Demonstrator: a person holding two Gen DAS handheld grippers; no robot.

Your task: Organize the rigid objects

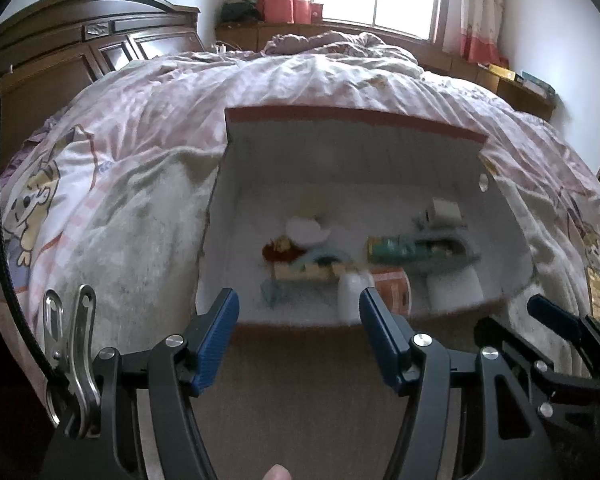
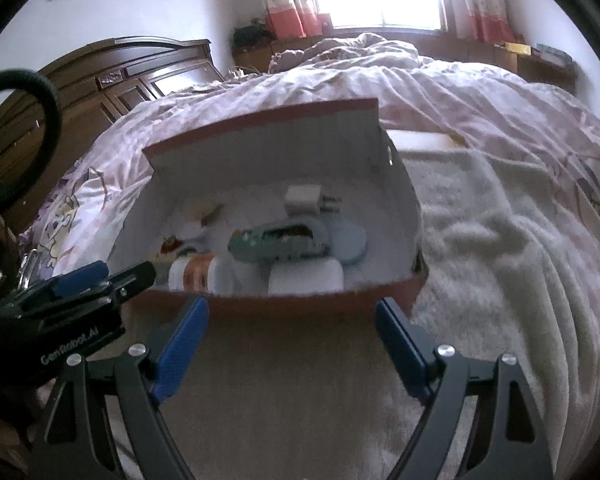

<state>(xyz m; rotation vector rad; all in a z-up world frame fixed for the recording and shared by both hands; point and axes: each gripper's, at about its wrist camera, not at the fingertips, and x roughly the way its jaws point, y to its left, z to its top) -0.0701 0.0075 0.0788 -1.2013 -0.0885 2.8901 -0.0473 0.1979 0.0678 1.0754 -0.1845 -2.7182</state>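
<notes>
An open cardboard box (image 1: 340,114) (image 2: 260,118) with a white inside lies on the bed. It holds several rigid items: a white bottle with an orange label (image 1: 354,292) (image 2: 196,274), a green toy vehicle (image 1: 404,250) (image 2: 276,242), a white charger plug (image 1: 444,210) (image 2: 304,200), a pale round disc (image 2: 350,246) and a white case (image 2: 306,278). My left gripper (image 1: 296,300) hovers open just short of the box's near wall, nothing between its blue pads. My right gripper (image 2: 292,308) stands open beside it, also empty.
A pink patterned quilt (image 1: 300,76) covers the bed, with a white fleece blanket (image 2: 480,240) under and right of the box. A dark wooden headboard (image 1: 80,52) stands on the left. A white flat item (image 2: 420,140) lies behind the box. A low wooden ledge runs below the window.
</notes>
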